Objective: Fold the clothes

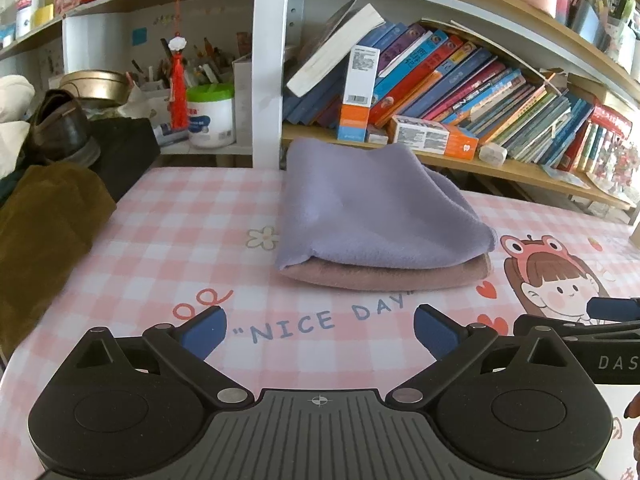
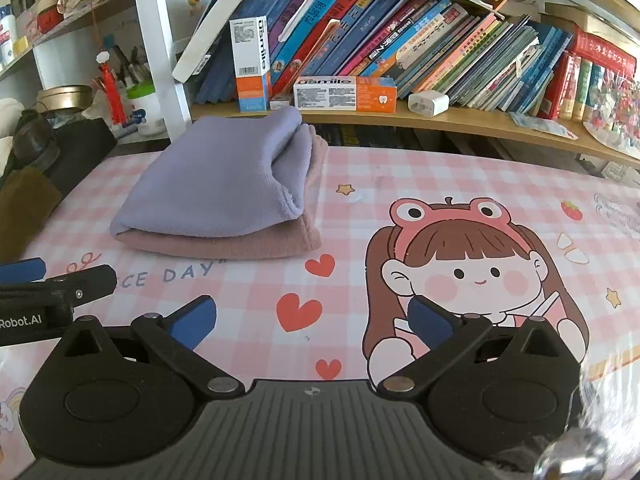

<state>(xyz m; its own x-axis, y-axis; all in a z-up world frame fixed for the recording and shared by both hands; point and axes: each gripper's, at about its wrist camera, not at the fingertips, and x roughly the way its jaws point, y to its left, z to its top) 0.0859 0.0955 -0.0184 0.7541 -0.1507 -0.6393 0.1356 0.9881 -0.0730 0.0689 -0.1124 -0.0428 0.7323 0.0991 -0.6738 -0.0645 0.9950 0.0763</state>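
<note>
Pink-and-white checked cloth (image 1: 168, 240) over the bench, printed with "NICE DAY", hearts and a cartoon girl in a frog hat (image 2: 472, 264). Behind it, wooden shelves packed with leaning books (image 2: 400, 32), two toothpaste boxes (image 2: 344, 94), a white charger plug (image 2: 428, 103). Off to the left, a brown garment (image 1: 44, 240) draped at the bench edge, a dark shoe (image 1: 60, 124), a green-lidded white tub (image 1: 210, 116), a red tassel (image 1: 179, 92) hanging from the shelf.

Toward the back of the bench, near the white shelf post (image 1: 266, 60): folded lilac cloth (image 1: 372, 212) stacked squarely on folded dusty-pink cloth (image 1: 384, 276). Long axis running from the near bench toward the shelves. Rounded fold edges facing the camera and the left; layered open edges stacked on the right side, clearest from the right wrist view. Pink layer peeking out along the front and right.

Left tool (image 1: 318, 330) low over the bench, level, pointing straight at the stack, blue pads spread wide, nothing between them. Well short of the cloth, over the "NICE DAY" lettering.

Right tool (image 2: 312, 318) alongside, same low level pose, aimed past the stack's right side over the hearts and the girl print. Blue pads likewise wide apart, gripping nothing. Each tool's tip visible at the edge of the other's view.
</note>
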